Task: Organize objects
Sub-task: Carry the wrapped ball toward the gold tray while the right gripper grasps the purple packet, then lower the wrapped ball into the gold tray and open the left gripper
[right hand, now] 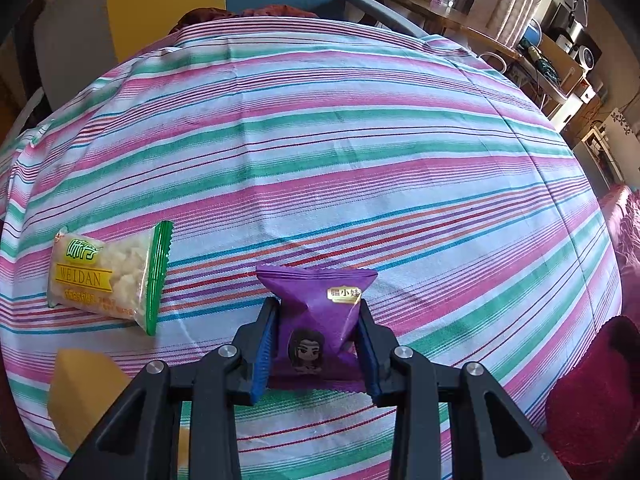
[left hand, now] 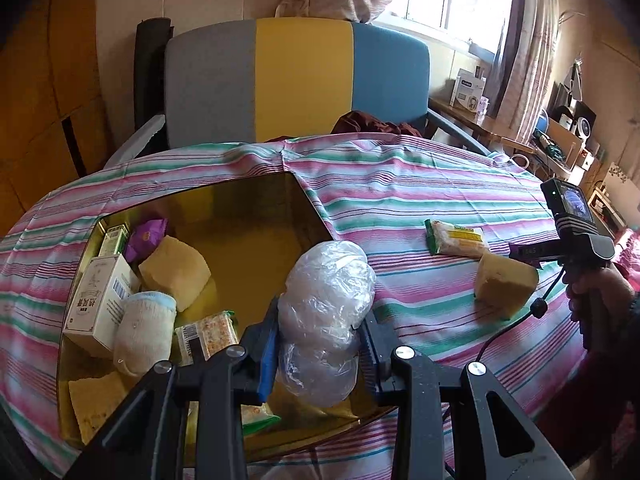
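Observation:
My left gripper (left hand: 318, 320) is shut on a crumpled clear plastic bag (left hand: 328, 300) and holds it over the right rim of a gold tin box (left hand: 308, 208). The box holds a white carton (left hand: 100, 304), a yellow sponge (left hand: 174, 272), a rolled white cloth (left hand: 144, 332), snack packs and a purple packet (left hand: 146, 236). My right gripper (right hand: 318, 320) is shut on a purple snack packet (right hand: 318, 316) just above the striped cloth. In the left wrist view the right gripper (left hand: 520, 254) is at the far right, its fingertips hidden behind a sponge.
A green-edged snack pack (right hand: 108, 280) and a yellow sponge (right hand: 86, 388) lie on the striped tablecloth (right hand: 360, 140) left of my right gripper; both also show in the left wrist view, pack (left hand: 456, 238) and sponge (left hand: 504, 288). A tricolour chair (left hand: 296, 80) stands behind the table.

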`<state>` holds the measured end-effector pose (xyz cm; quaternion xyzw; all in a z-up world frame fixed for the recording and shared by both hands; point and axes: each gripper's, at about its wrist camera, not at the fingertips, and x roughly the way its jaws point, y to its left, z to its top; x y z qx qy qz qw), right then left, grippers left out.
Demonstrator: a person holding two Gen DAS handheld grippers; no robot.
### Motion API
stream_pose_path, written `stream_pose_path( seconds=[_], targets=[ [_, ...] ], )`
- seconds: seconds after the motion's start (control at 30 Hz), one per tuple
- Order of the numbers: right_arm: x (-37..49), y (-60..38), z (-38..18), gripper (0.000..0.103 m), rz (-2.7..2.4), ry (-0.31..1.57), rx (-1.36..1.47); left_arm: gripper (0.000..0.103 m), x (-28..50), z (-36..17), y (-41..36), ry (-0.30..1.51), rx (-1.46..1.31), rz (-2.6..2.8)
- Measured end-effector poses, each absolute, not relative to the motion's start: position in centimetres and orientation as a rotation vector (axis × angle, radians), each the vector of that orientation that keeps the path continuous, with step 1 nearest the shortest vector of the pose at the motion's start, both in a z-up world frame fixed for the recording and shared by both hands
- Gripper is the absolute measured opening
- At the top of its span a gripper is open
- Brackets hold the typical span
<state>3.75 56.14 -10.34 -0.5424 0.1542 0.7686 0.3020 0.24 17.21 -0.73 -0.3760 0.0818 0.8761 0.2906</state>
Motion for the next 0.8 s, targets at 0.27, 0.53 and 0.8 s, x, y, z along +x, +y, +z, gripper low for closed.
stream_pose_path(
  seconds=[0.27,0.53,0.8],
  targets=[
    [4.5,54.7,-10.7,0.036,2.036,0.38,-1.44,0.035,-0.2,-0.3,16.2,0.21,-0.986,2.385],
    [4.3,54.5,-10.3,0.036,2.034,0.357,-1.443,0.035,-1.1,-1.2,14.3,0.154,-1.052,2.401],
    [4.2,54.1,-10.3,0.036,2.033,0.348,-1.446,0.035,-4.5,-0.5,9.3,-0.018,-1.122,2.485]
  ],
)
